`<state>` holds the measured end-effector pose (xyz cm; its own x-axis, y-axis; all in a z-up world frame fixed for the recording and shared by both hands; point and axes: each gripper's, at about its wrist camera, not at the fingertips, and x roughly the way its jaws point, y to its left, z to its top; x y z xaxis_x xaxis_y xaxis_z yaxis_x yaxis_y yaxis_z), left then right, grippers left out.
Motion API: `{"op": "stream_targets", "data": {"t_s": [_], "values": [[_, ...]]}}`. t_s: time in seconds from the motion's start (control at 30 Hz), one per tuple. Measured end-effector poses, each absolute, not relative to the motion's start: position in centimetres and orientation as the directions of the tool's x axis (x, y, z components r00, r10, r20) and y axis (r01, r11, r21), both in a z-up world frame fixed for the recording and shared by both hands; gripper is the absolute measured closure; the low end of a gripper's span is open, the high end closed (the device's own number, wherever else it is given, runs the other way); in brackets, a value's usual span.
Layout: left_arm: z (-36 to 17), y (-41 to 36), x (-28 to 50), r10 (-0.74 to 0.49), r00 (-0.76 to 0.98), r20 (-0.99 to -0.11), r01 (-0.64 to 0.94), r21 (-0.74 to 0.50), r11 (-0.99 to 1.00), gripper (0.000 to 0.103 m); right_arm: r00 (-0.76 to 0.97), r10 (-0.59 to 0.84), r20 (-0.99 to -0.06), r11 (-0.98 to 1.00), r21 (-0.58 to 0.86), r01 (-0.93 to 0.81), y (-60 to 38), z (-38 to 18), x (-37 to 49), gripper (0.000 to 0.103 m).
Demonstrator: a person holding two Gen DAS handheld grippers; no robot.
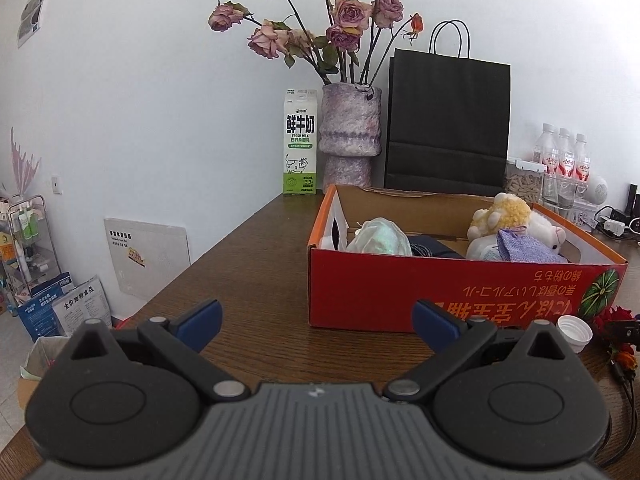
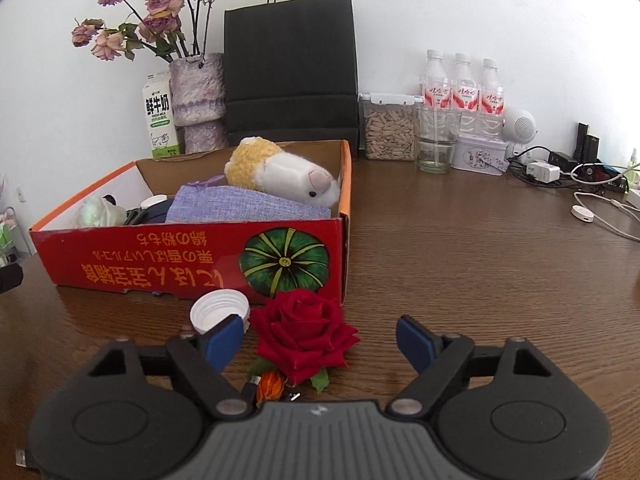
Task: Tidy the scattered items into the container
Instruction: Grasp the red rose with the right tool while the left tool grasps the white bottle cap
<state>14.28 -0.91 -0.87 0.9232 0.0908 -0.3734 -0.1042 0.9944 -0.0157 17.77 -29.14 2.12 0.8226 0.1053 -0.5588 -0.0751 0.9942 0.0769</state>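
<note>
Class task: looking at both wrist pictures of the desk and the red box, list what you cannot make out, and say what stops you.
- Dark item in the red box, left wrist view: box wall hides most of it.
- Red rose stem, right wrist view: right claw body covers it.
- Orange bud, left wrist view: small, at the picture's edge.

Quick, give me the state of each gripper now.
Left gripper: open, holding nothing, in front of the red box.
Right gripper: open around the red rose, pads not pressing on it.
</note>
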Motion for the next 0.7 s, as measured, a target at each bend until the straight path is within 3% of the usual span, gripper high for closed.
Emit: {"op": "stream_targets", "data": {"t_s": [0.07, 0.13, 0.53, 0.7], "values": [[-0.9, -0.8, 14.4, 0.09, 0.92, -0.381, -0.105, -0.018, 0.994, 0.0, 0.813, 0.131, -0.567, 0.991, 0.086, -0.1, -29.0, 2.0, 18.2, 0.06], [-0.9, -0.8, 14.5, 0.089, 0.917, -0.388, -0.104, -0.018, 0.994, 0.0, 0.82, 0.137, -0.556, 0.991, 0.082, -0.11, -28.9, 1.9, 18.2, 0.065], [-1.2, -3.1, 15.2, 0.116, 0.894, -0.432, -0.105, 0.048, 0.993, 0.0, 0.873, 0.11, -0.476, 0.988, 0.145, -0.045, -32.9, 2.5, 17.6, 0.066], [-0.7, -7.0, 15.8, -0.023, 0.879, -0.476, 0.021, -0.011, 1.0, 0.0, 0.881, 0.119, -0.458, 0.987, 0.149, -0.056, -33.3, 2.5, 17.4, 0.066]]}}
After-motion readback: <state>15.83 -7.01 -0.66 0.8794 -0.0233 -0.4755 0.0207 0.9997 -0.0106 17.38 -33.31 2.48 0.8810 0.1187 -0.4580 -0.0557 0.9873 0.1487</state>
